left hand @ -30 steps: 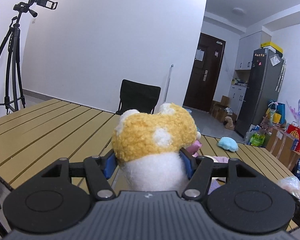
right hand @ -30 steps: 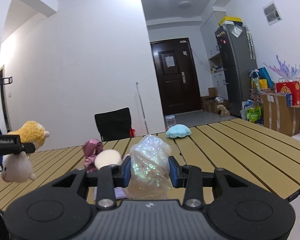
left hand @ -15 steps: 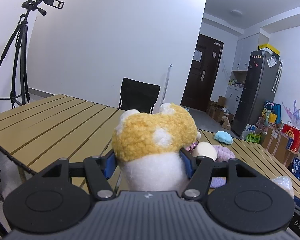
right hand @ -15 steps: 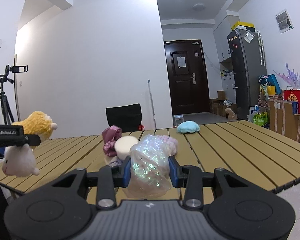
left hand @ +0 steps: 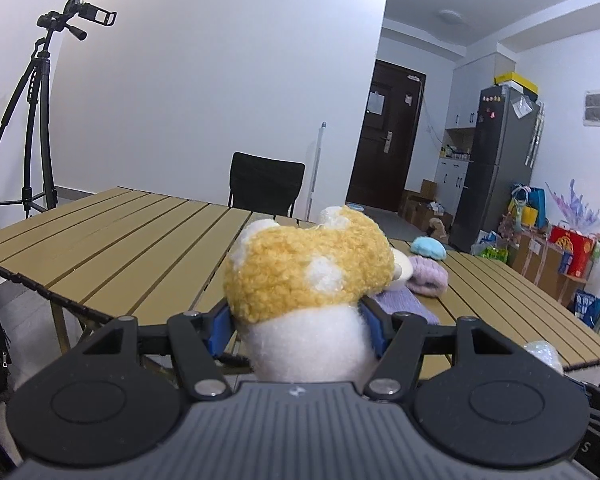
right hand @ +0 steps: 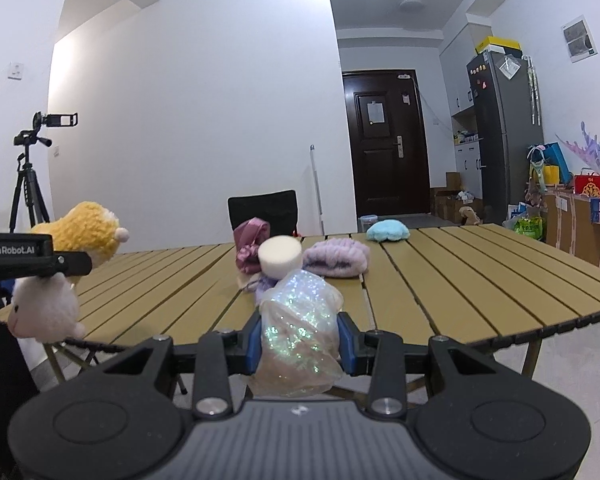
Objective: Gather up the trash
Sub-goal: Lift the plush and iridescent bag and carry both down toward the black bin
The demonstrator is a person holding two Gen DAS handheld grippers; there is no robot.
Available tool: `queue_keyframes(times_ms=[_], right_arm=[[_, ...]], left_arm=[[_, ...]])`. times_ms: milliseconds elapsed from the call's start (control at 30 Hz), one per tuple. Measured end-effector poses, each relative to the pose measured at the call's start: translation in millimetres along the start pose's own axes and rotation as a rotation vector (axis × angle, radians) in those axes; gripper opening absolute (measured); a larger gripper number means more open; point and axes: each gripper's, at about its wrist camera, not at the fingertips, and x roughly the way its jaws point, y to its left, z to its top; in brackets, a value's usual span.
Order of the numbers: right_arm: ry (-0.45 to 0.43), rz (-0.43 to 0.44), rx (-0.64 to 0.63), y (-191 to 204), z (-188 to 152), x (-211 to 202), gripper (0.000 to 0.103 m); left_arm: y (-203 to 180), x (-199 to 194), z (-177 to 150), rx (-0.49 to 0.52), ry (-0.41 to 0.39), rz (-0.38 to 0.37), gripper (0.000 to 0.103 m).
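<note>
My left gripper (left hand: pixel 296 326) is shut on a yellow and white plush toy (left hand: pixel 308 280), held off the near edge of the slatted wooden table (left hand: pixel 140 240). From the right wrist view the same plush toy (right hand: pixel 60 276) hangs at the far left, under the left gripper's black body (right hand: pixel 32 262). My right gripper (right hand: pixel 300 338) is shut on a crumpled iridescent plastic bag (right hand: pixel 298 328), also short of the table's near edge. On the table lie a purple knitted piece (right hand: pixel 336 258), a cream sponge disc (right hand: pixel 280 256), a pink satin bundle (right hand: pixel 250 246) and a light blue plush (right hand: pixel 388 231).
A black chair (right hand: pixel 262 210) stands behind the table. A camera tripod (left hand: pixel 36 120) is at the left wall. A dark door (right hand: pixel 386 144), a grey fridge (right hand: pixel 504 132) and boxes and bags (right hand: pixel 580 208) fill the right side. Bare floor lies before the table.
Both grippers have drawn back from the table with their loads; the table edge now lies ahead of them and the items on it look farther away. Neither grip has changed.
</note>
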Motion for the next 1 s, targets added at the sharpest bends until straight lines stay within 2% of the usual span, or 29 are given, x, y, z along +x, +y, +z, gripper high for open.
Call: queue_keyframes(times_ms=[433,733,1000], right_arm=[[0.085,0.019,-0.031,15,-31,-25,0.037],[0.154,0.019,-0.099,24,-53,-34,0.037],[0.224,0.011,-0.156,23,-76,-36,0.037]], left_arm=[[-1,-28,-40,0.100,0.073,-0.021,0.064],[1,-37,-79,0.167,0.158,-0.025,0.064],[3,-33,-110,0.192,0.265,-0.024,0.064]])
